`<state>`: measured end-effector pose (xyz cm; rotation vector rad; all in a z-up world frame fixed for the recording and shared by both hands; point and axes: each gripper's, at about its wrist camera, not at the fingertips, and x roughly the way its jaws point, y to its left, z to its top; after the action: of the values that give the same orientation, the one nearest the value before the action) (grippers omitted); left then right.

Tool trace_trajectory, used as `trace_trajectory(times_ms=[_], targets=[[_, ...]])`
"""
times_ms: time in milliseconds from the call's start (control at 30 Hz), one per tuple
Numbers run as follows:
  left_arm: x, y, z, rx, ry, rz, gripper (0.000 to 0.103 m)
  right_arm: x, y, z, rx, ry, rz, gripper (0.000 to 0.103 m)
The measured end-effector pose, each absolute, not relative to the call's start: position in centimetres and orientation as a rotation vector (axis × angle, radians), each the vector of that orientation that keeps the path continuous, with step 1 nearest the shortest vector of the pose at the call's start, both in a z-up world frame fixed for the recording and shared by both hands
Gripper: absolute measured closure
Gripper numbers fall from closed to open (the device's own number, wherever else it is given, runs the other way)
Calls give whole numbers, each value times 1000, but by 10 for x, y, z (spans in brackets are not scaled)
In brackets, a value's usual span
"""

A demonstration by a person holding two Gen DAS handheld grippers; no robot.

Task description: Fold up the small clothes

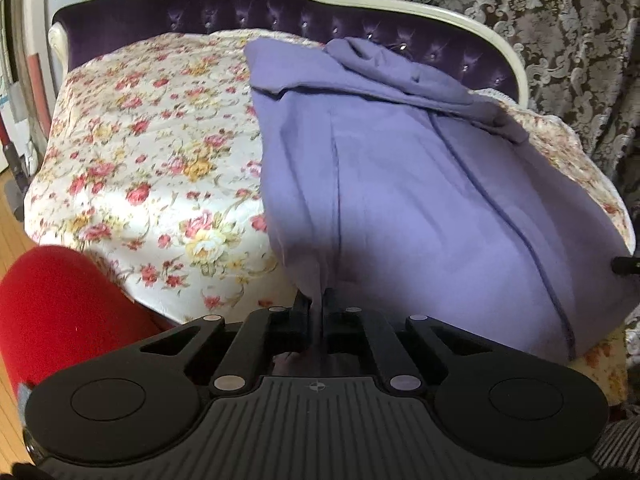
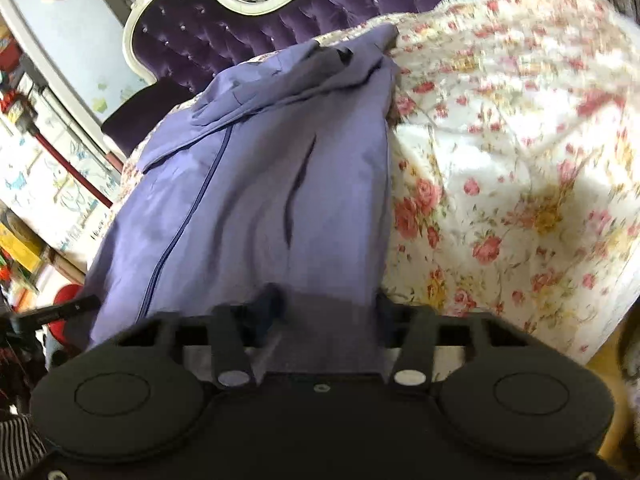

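Left gripper [image 1: 316, 304] is pinching the near hem of the purple garment [image 1: 400, 184]; right gripper [image 2: 324, 312] is straddling the same hem, jaws apart.

Lying along the floral bedspread [image 1: 152, 168] toward its near edge, the soft, light cloth is sagging and creasing; hem corners are looking like the best hold.

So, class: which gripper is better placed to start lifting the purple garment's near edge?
Left. The left gripper is already pinched shut on the purple garment; the right gripper only straddles the hem.

right gripper [image 2: 324, 308] jaws astride purple garment [image 2: 256, 184] hem | floral bedspread [image 2: 500, 184] beneath
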<state>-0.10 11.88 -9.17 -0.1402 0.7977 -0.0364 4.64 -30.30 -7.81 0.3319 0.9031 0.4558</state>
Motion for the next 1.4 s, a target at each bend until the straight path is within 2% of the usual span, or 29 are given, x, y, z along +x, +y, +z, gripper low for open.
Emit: trace_trajectory(times_ms=[33,67,167,633,933,1133,1400], targets=[[-1,118,-89,-145,791,-39,98,46,-302,-74,324,895,457,74],[-2,119,-85,-154,781,-41,98,45,-303,-69,326,884,456,81],[-4,124,-69,-200,738,-64,99,46,-307,-53,327,859,461,90],[46,151,5,-444,527,-206,99,117,-317,-16,802,669,675,92],[142,183,38,-490,393,-165,98,235,-307,16,790,502,631,92],[240,203,19,-496,441,-72,98,330,-286,1,693,515,490,92],[334,225,-52,-528,642,51,97,411,-256,-70,599,707,311,92]])
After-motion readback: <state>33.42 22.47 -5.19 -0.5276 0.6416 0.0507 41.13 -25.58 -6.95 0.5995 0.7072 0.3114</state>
